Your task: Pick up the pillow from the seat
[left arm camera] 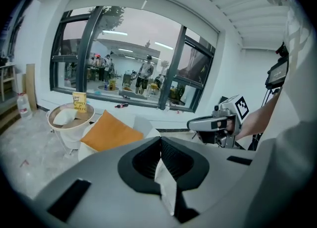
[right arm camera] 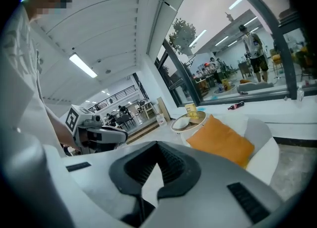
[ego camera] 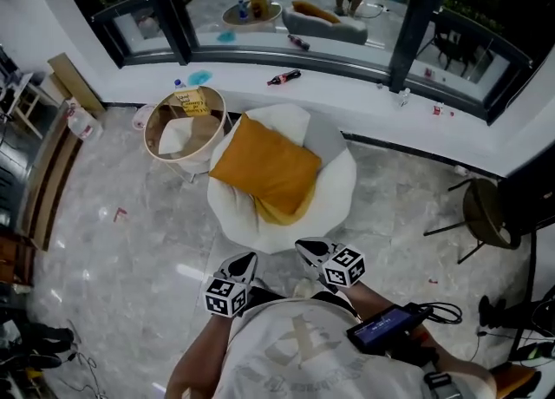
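Scanning from the left of the head view, you have a round side table at upper left, touching the seat's edge and no part of this job. Low in the frame, just left of centre, your left gripper is held close to your body, jaws pressed together with nothing between them. Above it, at mid-frame, the orange pillow lies tilted across the white round seat, fully resting on the cushion and touched by neither tool. Just right of centre, your right gripper is likewise closed and empty, near the seat's front edge but apart from the pillow. By that layout, the pickup has not begun: you have yet to open the jaws, reach forward, grip the pillow, and lift it clear of the seat.
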Demonstrator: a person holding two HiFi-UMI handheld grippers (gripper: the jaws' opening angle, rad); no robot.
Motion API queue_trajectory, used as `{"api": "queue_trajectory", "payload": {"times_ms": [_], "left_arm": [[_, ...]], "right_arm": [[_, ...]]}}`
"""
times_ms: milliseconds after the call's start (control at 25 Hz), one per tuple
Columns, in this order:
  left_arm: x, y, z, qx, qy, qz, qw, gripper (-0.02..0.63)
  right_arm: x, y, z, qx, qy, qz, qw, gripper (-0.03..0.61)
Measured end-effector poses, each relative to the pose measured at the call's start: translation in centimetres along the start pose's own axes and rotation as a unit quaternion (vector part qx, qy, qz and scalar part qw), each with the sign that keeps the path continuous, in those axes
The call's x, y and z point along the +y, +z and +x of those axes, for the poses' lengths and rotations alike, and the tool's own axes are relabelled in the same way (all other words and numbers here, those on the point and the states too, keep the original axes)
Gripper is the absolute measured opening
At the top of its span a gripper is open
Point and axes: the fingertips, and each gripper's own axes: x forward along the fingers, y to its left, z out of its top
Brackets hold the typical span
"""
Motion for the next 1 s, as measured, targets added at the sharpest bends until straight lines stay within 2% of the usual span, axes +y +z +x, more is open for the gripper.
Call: {"api": "queue_trajectory", "payload": {"times_ms": [320, 600, 1000], "left_arm": [[1.9, 1.4, 2.7, -0.004, 0.004, -0.003, 1.0000, 0.011], [4.3, 2.9, 6.0, -0.004, -0.020, -0.013, 0.9997, 0.011], [12.4, 6.3, 10.6, 0.012, -0.057, -0.018, 0.9981, 0.011]], "right_arm": [[-3.1, 0.6, 1.0, 0.003, -0.006, 0.005, 1.000, 0.014], [-6.3, 2.3, 2.5, 0.017, -0.030, 0.004, 0.999, 0.014], [-10.4, 5.8, 9.5, 0.037, -0.064, 0.012, 0.997, 0.014]]}}
